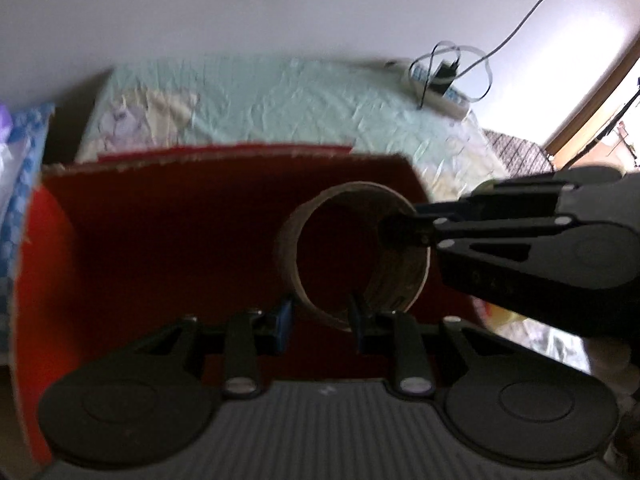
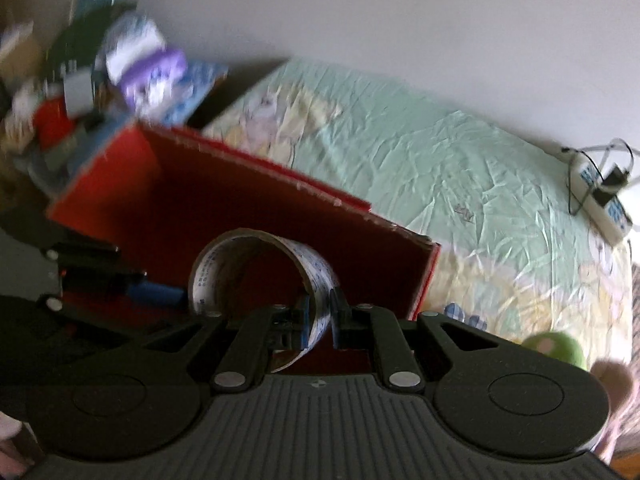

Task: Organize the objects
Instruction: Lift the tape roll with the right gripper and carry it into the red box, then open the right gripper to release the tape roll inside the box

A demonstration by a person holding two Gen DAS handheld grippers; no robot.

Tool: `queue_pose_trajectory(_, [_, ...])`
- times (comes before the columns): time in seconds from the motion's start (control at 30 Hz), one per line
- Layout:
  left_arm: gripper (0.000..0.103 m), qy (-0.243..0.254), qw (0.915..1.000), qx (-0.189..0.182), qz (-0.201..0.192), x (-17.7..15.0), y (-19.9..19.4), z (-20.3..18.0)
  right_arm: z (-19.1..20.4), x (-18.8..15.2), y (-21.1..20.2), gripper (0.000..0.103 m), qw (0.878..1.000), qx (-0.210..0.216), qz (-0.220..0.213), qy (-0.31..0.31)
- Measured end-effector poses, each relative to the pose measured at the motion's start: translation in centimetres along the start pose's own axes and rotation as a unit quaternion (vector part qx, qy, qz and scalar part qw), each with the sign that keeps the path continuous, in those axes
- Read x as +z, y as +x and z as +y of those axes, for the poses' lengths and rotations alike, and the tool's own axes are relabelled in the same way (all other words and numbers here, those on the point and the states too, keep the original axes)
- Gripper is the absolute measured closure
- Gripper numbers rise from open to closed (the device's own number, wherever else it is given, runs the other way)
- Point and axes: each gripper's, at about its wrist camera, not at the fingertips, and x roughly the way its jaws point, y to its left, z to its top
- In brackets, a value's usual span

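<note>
A heap of clutter (image 2: pixel 100 72) sits far left, beside the open red box (image 2: pixel 168 216) on the pale green bedsheet (image 2: pixel 440 152). The left gripper (image 1: pixel 320 322) has its jaws drawn in close on the near rim of the tape roll (image 1: pixel 404 264). The roll hangs over the box's dark inside. The right gripper (image 2: pixel 322 314) pinches the roll's right wall, its jaws nearly shut on the thin band. Far right, a white power strip (image 2: pixel 604 204) with a plugged-in charger lies on the sheet; a green ball (image 2: pixel 556 346) sits near right.
</note>
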Motion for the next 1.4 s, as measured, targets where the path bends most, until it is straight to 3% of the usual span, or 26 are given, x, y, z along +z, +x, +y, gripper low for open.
queue_pose_trajectory(0.1, [0.078,-0.008,0.9997,-0.007,0.023,0.1,1.6,0.9,0.9,-0.2,1.4,0.091,0.999,-0.018,0.024,-0.042])
queue_pose_trajectory(0.3, [0.078,-0.023,0.9975,-0.021,0.063,0.6,4.2,1.8,0.1,0.5,2.7,0.091,0.996,-0.012,0.064,-0.058])
queue_pose_trajectory(0.4, [0.078,-0.03,0.9963,-0.029,0.075,0.8,5.0,2.1,-0.3,0.6,2.4,0.091,0.997,-0.01,0.06,-0.057])
queue_pose_trajectory(0.5, [0.079,-0.032,0.9952,-0.034,0.087,0.9,5.7,2.2,-0.6,0.8,2.3,0.081,0.997,-0.01,0.056,-0.053])
queue_pose_trajectory(0.77, [0.081,-0.041,0.9952,-0.035,0.082,1.4,5.7,2.2,-2.8,0.1,1.5,0.081,0.999,0.032,0.038,0.014])
queue_pose_trajectory(0.93, [0.081,-0.035,0.9981,-0.003,0.051,0.9,3.6,3.1,-2.8,0.1,0.8,0.081,0.993,0.085,0.03,0.074])
queue_pose_trajectory(1.13, [0.081,-0.05,0.9949,0.086,0.018,0.2,1.0,5.6,-1.5,0.0,2.5,0.081,0.976,0.154,0.059,0.142])
queue_pose_trajectory(1.4, [0.08,-0.048,0.9858,0.16,0.012,-0.4,0.8,7.2,0.8,-0.9,5.5,0.081,0.967,0.165,0.098,0.169])
